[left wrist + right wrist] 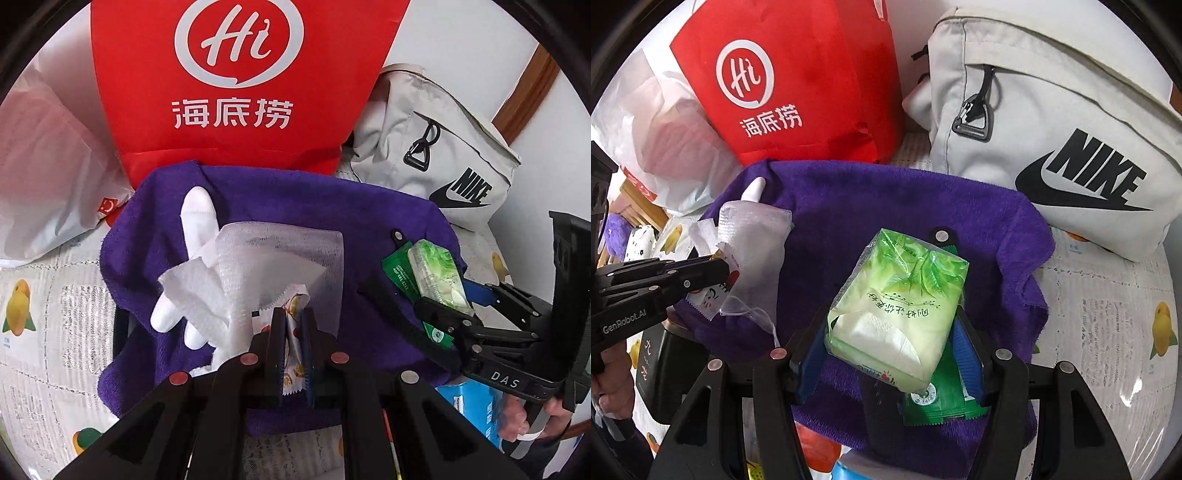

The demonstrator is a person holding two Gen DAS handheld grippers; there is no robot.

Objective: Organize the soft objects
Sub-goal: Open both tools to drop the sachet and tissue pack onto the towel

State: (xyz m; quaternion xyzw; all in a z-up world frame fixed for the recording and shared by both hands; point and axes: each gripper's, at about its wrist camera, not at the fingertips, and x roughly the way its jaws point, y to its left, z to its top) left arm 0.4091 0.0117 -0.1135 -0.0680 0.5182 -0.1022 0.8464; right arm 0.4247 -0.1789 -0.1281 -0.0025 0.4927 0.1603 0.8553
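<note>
Below, left gripper clamps a fruit-printed sachet with white gloves; right gripper grasps a green tissue pack. Both angle steeply down over the purple towel beneath.

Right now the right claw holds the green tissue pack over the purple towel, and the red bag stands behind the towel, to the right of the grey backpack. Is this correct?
Not quite: the red bag stands to the left of the grey backpack, as the right wrist view shows. The right claw does hold the green tissue pack over the purple towel.
</note>
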